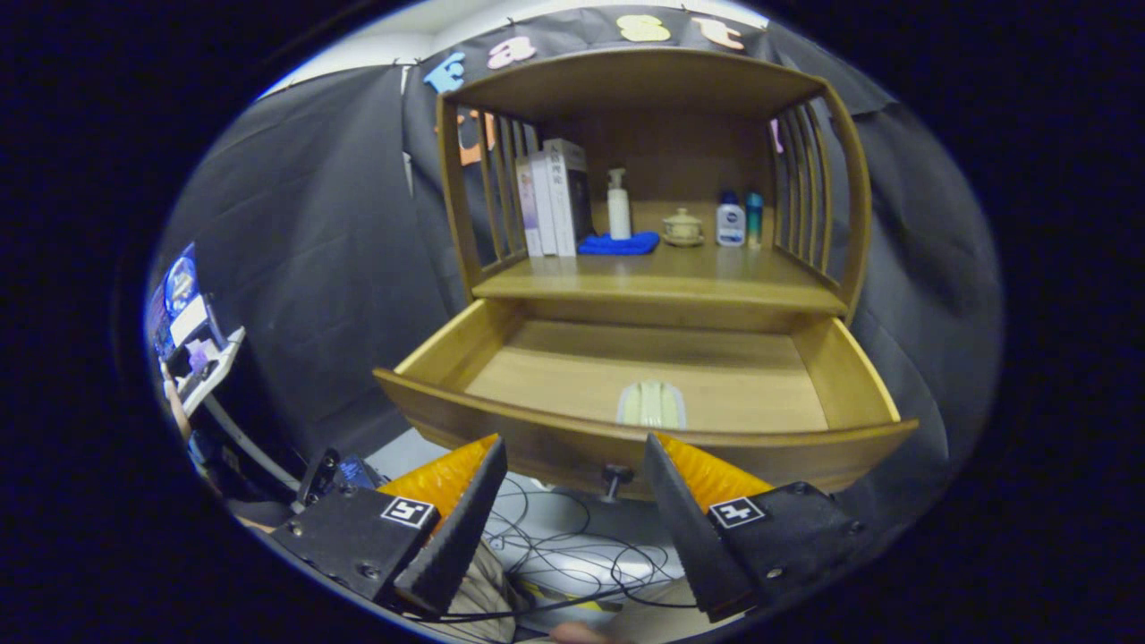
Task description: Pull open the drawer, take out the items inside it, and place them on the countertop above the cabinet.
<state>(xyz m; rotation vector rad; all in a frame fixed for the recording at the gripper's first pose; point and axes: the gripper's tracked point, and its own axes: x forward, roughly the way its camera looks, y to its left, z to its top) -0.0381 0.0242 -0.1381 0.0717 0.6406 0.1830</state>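
The drawer [644,394] stood pulled open, with a pale dish [651,405] lying near its front wall. The gripper [572,461] hung before the drawer's knob [615,477], jaws released and empty, the dish just beyond them.

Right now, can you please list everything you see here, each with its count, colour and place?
cabinet: 1, brown wood, ahead of the tool
drawer: 1, brown, pulled open below the countertop
pale item: 1, cream, inside drawer near its front
knob: 1, dark, on drawer front
books: several, white and dark, upright on countertop's left
cloth: 1, blue, beside the books
pump bottle: 1, white, behind the cloth
lidded cup: 1, cream, mid countertop
bottles: 2, white and blue, right of the cup
cables: several, dark, on floor
tool: 1, open, fingers just before the drawer front
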